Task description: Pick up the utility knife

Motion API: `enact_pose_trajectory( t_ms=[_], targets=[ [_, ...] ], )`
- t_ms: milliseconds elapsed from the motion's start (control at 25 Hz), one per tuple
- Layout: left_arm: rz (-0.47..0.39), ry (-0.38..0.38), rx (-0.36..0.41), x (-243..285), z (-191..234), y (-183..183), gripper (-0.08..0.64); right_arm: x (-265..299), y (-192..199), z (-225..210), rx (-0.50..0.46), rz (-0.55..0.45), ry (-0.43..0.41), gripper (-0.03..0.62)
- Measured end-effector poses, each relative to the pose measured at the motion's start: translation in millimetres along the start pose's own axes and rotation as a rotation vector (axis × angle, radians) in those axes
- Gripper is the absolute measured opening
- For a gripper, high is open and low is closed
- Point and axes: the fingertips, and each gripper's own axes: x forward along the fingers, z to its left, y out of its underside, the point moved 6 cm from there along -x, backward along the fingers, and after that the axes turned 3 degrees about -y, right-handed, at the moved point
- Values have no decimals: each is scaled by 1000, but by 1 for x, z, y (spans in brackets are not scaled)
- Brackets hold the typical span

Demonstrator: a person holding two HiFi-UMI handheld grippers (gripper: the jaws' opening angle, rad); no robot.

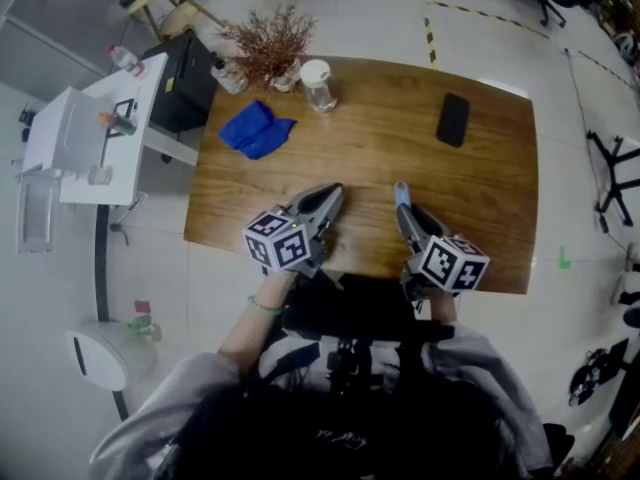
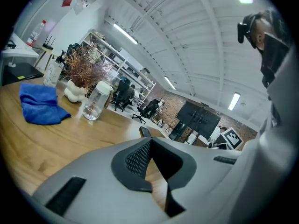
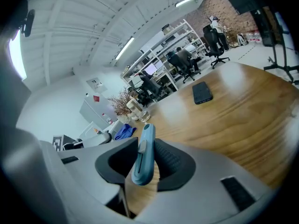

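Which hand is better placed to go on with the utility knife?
Right: the right gripper is shut on the blue utility knife, while the left gripper, jaws together, holds nothing.

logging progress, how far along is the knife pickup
Done: the right gripper is clamped on the blue utility knife, which looks clear of the wooden table. In hand: holding it up. Left: nothing obvious; the left gripper is shut and empty.

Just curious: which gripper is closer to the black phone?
Right. The right gripper, holding the utility knife, is below-left of the phone in the head view; the left gripper is farther left.
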Motion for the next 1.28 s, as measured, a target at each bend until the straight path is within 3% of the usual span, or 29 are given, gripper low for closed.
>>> enact_pose_trajectory(
  t_ms=[360,560,800,1280],
  targets=[
    [38,-20,66,-2,-5,5,6,2,7,-9,-29,27,28,109],
    [-27,-36,48,-5,-3,-1,8,4,3,-10,-32,21,22,109],
    [-28,-42,33,-4,-2,1,8,5,3,-13,-24,24,4,109],
    [-16,-45,21,-9,-4,12,8,25,29,-57,-91,129,150,109]
  ],
)
